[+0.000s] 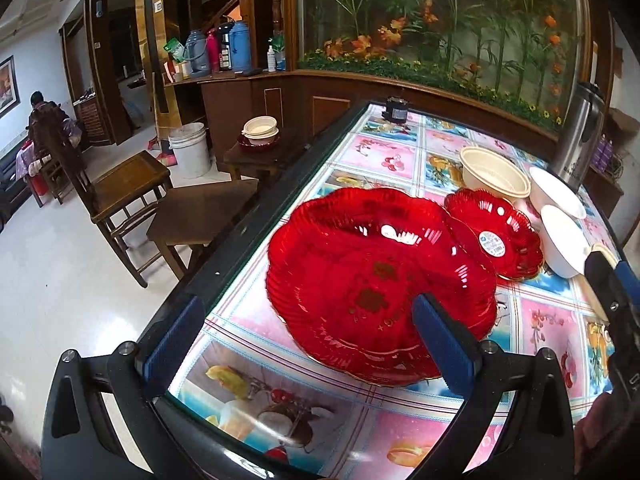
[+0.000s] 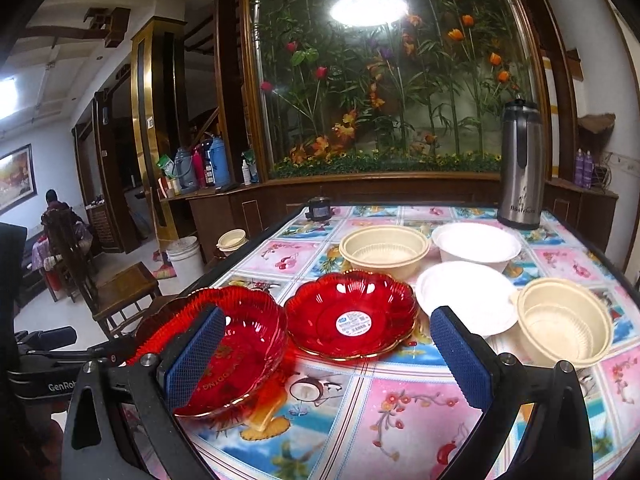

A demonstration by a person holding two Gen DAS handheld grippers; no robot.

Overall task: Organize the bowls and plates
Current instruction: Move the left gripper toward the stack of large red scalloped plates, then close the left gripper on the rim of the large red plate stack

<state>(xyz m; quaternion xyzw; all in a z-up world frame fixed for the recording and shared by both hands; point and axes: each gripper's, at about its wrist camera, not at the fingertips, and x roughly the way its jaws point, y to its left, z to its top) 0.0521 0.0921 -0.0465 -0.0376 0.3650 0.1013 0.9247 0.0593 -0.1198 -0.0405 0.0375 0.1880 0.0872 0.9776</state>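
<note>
A large red plate [image 1: 376, 280] lies near the table's left edge; it also shows in the right wrist view [image 2: 240, 344]. A smaller red plate with a sticker [image 2: 352, 316] lies beside it, also in the left wrist view [image 1: 496, 232]. Two cream bowls [image 2: 384, 250] [image 2: 564, 320] and two white bowls [image 2: 476, 246] [image 2: 464, 296] stand behind. My left gripper [image 1: 308, 344] is open, with its right finger over the large plate's near rim. My right gripper [image 2: 324, 356] is open and empty above the table, in front of the smaller red plate.
A steel thermos [image 2: 520, 168] stands at the table's [image 2: 400, 408] far right corner, a small dark device [image 2: 318, 208] at the far left. Wooden chairs [image 1: 120, 188] and a white bucket [image 1: 190, 148] stand left of the table. Stacked bowls [image 1: 260, 128] sit on a stool.
</note>
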